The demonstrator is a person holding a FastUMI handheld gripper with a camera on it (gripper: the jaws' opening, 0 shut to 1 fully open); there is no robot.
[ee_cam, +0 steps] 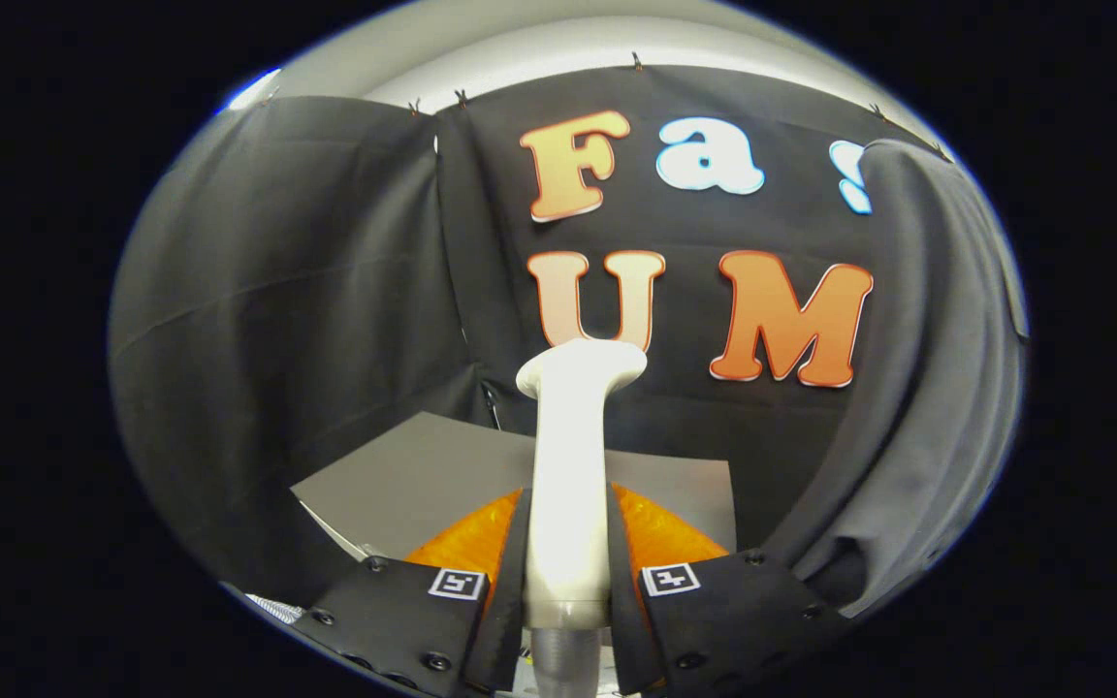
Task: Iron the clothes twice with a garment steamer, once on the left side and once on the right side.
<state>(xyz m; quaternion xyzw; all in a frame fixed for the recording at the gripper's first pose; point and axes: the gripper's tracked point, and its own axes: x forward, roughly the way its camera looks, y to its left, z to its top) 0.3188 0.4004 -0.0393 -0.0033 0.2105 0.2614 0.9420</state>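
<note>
The garment steamer [573,456] is cream white along its handle and head, with a grey collar at its base, and it stands clamped between both fingers of the tongs [568,591]. The surface [413,475] beyond them is plain matte grey. A dark charcoal garment [927,388] hangs to the right, unpatterned. The booth's cloth wall [277,291] is black.

1. My two-finger gripper [568,582] points forward, level, both fingers [510,582] reaching ahead.
2. Its fingers are closed tight from either side, pressing on the upright white plastic handle of the garment steamer [570,465].
</note>
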